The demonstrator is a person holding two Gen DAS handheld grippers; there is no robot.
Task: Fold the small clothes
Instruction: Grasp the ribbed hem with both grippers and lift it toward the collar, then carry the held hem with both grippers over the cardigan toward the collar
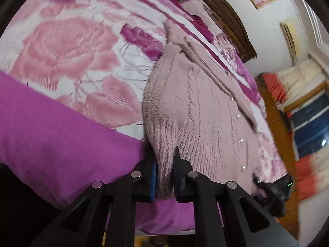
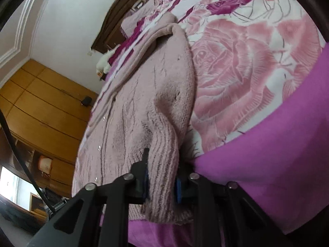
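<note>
You are gripping the bottom hem of a dusty-pink knitted cardigan (image 1: 197, 111) that is lying spread along the bed (image 1: 61, 47), its collar end toward the wooden headboard (image 1: 226, 16) and its ribbed hem at the bed's near edge, over the plain magenta border. Your left tongs (image 1: 164, 177) are clamped on one hem corner, knit bunched between the blue pads. Your right tongs (image 2: 162, 181) are pinching the other hem corner, a thick fold of ribbing filling the gap. In the left wrist view your right tongs are showing dark at the far side of the hem, beyond the row of clear buttons (image 1: 238, 116).

This looks like the opening of a fold, with both corners secured and the body not yet raised off the bed. The next move is probably calling for lifting both corners together, keeping the hem taut between them, and carrying it toward the headboard so it lands squarely over the collar end. Watch the loose sleeve (image 1: 218, 78) lying across the front; it may be dragging.
</note>
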